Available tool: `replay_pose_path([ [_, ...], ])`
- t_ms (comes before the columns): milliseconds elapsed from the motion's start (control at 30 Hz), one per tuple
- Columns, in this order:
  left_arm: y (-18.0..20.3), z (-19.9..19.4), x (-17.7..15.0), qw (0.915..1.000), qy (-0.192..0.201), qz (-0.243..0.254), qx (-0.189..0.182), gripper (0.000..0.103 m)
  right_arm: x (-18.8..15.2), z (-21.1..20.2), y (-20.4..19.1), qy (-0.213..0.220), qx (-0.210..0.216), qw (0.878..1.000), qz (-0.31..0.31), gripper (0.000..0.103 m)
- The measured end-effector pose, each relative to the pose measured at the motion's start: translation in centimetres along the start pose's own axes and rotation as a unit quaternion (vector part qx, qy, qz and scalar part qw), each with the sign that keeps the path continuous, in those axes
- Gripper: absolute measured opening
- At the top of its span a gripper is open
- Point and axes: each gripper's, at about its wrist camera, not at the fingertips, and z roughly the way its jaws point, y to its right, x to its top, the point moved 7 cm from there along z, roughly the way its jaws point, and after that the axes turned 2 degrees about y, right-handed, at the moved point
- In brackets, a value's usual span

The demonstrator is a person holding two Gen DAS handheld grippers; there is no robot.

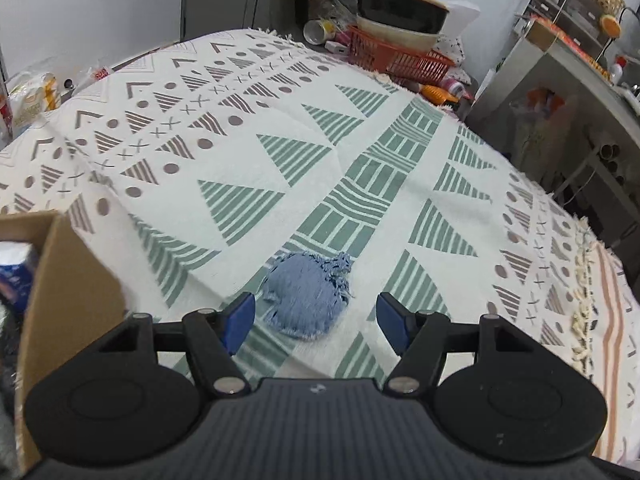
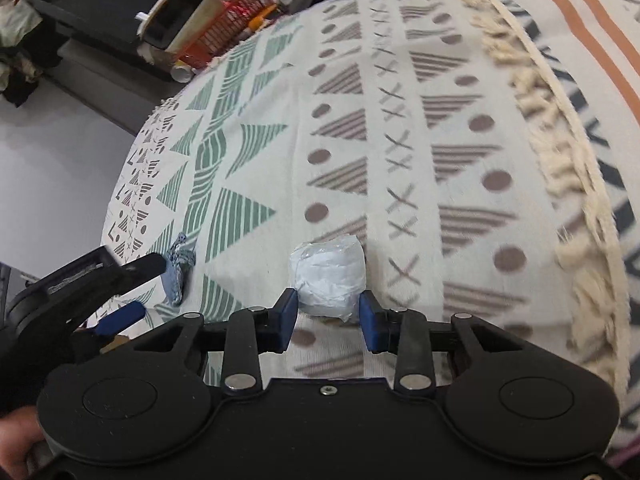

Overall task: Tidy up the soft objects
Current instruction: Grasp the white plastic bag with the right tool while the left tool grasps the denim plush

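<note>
A frayed blue denim cloth ball [image 1: 308, 296] lies on the patterned bedspread [image 1: 280, 120]. My left gripper [image 1: 316, 320] is open, with one blue pad on each side of the ball and neither touching it. In the right wrist view the same ball [image 2: 178, 276] sits between the left gripper's fingers [image 2: 138, 290]. A pale crumpled bundle in clear wrap [image 2: 328, 276] sits low over the bedspread [image 2: 400, 120]. My right gripper [image 2: 329, 316] is shut on its near end, and both pads press its sides.
An open cardboard box [image 1: 68, 280] stands at the left and holds a blue-and-white item [image 1: 16, 272]. An orange basket with stacked bowls [image 1: 400, 52] sits at the far edge. Shelves [image 1: 560, 80] stand to the right. A tasselled fringe [image 2: 560, 152] runs along the bedspread. A hand [image 2: 16, 440] grips the left tool.
</note>
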Motion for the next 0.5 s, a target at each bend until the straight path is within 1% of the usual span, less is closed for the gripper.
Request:
replay_pose_path([
  [67,0.3,0.7,0.1,0.9999,0.008,0.004,-0.01,0.066,0.1,-0.1,0.0,0.002,0.006,1.0,0.002,0.033],
  [133,0.4,1.6,0.1,0.9997,0.016,0.019,-0.006,0.065,0.0,-0.1,0.0,0.003,0.006,1.0,-0.002,0.033],
  [167,0.3,2.1,0.1,0.9998,0.01,0.017,0.0,0.058,0.0,0.0,0.0,0.002,0.005,1.0,-0.004,0.033],
  [200,-0.2,2.8,-0.1,0.9999,-0.002,0.007,0.007,0.048,0.0,0.0,-0.1,0.002,0.005,1.0,-0.004,0.033],
  [233,-0.5,3.4,-0.3,0.9999,-0.01,-0.001,0.009,0.044,0.1,0.0,-0.1,0.001,0.005,1.0,-0.003,0.033],
  [300,-0.8,3.8,-0.6,0.9999,-0.011,0.0,0.008,0.032,0.1,-0.1,-0.1,0.001,0.007,1.0,-0.002,0.033],
  [333,-0.8,3.6,-0.6,0.9999,-0.008,0.005,0.01,0.029,0.1,-0.1,-0.1,0.001,0.008,1.0,-0.001,0.033],
  [367,-0.8,3.4,-0.6,0.9999,-0.006,0.008,0.011,0.025,0.1,-0.1,-0.2,0.001,0.01,1.0,-0.004,0.033],
  [500,-1.3,1.3,-0.7,1.0,-0.001,-0.006,0.0,0.024,-0.3,-0.1,-0.8,-0.005,0.025,1.0,-0.018,0.033],
])
